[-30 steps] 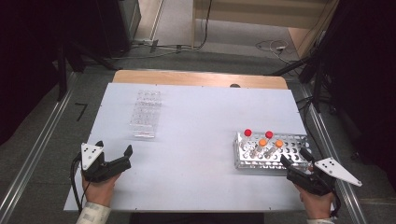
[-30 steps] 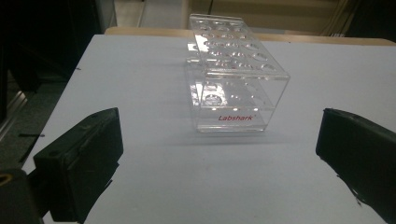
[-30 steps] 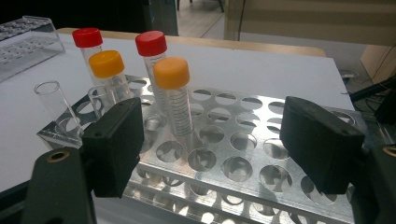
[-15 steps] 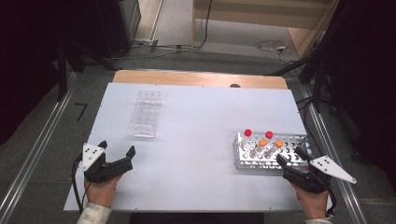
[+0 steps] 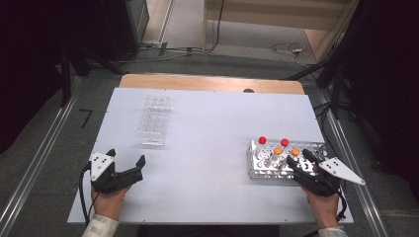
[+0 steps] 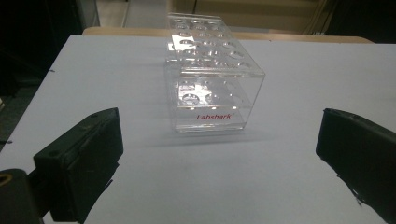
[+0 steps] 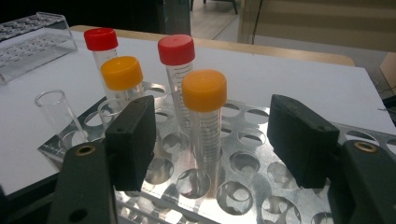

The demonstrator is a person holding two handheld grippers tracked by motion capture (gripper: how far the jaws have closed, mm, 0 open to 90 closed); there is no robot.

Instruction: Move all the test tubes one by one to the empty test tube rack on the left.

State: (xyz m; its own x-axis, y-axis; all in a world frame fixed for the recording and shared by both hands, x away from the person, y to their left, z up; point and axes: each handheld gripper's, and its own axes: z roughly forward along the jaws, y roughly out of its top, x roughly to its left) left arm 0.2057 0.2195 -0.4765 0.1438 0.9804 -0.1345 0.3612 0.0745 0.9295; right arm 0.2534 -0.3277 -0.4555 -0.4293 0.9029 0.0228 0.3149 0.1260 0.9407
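Orange-capped tube (image 7: 204, 112) stands between the right hand-held gripper (image 7: 212, 135) jaws, untouched.

Two racks are sitting on the tabletop (image 5: 207, 128): one clear plastic rack (image 5: 154, 120) toward the far left corner, one metal rack (image 5: 316, 147) at the right edge. The metal rack is holding two red-capped tubes (image 7: 176, 70), two orange-capped tubes (image 7: 204, 112), one uncapped tube (image 7: 55, 111). Two hand-held grippers, left hand-held gripper (image 5: 125, 159), right hand-held gripper (image 5: 298, 161), are sitting at the near edge.
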